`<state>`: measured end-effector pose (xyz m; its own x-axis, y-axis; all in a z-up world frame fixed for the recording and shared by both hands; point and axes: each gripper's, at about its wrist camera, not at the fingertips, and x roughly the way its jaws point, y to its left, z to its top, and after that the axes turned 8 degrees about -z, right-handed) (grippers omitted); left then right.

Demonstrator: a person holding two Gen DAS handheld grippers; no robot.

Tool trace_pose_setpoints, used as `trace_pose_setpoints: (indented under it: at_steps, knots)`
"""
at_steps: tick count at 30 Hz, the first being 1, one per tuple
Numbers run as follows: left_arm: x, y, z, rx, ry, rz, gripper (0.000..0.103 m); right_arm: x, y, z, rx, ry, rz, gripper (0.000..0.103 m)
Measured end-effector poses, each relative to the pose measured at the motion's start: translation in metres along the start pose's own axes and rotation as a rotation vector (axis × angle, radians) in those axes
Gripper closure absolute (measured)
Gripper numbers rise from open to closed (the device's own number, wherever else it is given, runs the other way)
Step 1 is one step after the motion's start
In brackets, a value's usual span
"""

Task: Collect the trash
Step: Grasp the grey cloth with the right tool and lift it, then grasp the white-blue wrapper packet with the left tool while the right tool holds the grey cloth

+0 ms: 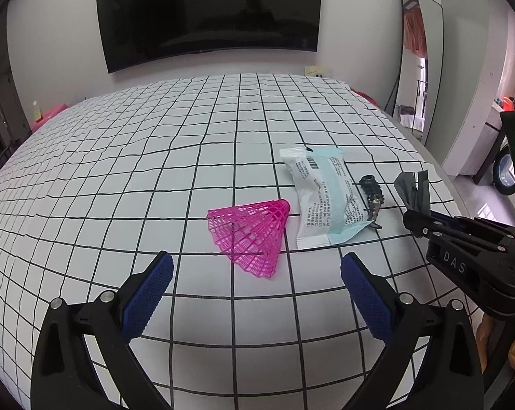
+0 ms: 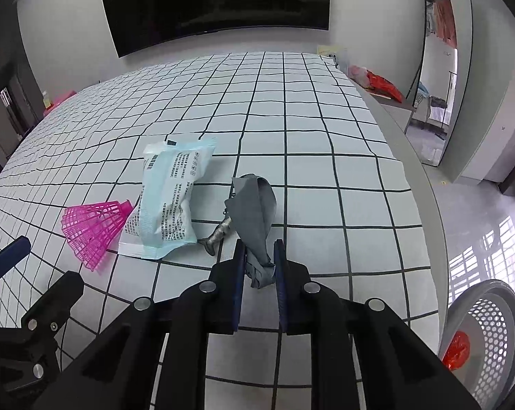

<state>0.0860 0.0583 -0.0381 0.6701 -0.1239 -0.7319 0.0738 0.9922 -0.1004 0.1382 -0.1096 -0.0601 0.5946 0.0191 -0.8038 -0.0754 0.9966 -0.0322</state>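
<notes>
- Trash on my grid-pattern bed (image 1: 154, 171): four pieces that I count.
- One pink shuttlecock (image 1: 250, 235) lies on its side, just ahead of my left gripper (image 1: 257, 273), whose blue pads (image 1: 148, 294) stand wide apart with nothing between them.
- One packet (image 1: 325, 198), white and pale blue, lies just right of the shuttlecock, nearly touching it.
- One small dark fish-shaped thing (image 2: 216, 235) lies at the packet's right edge.
- One grey wrap (image 2: 257, 218) is pinched at its lower end by my right gripper (image 2: 259, 266), jaws narrow around it; its upper part stands above the fish.
- One perforated bin (image 2: 489, 335) sits beyond the bed's right edge, holding one red scrap (image 2: 457, 348).
- One TV (image 1: 206, 13) and one mirror (image 1: 421, 54) line the wall.
</notes>
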Motion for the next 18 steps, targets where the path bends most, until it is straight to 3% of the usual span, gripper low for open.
trace_pose_setpoints:
  at_steps: [4, 9, 18]
  knots:
    - [0.001, -0.008, 0.010, -0.003, 0.009, -0.029, 0.006, -0.009, -0.014, -0.006, 0.025, -0.016, -0.012, 0.087]
    - [0.007, -0.017, 0.028, 0.004, -0.003, -0.005, 0.006, -0.019, -0.029, -0.012, 0.049, -0.034, -0.011, 0.087]
    - [0.045, -0.034, 0.053, 0.010, 0.053, -0.011, 0.006, -0.019, -0.055, -0.022, 0.107, -0.041, 0.023, 0.087]
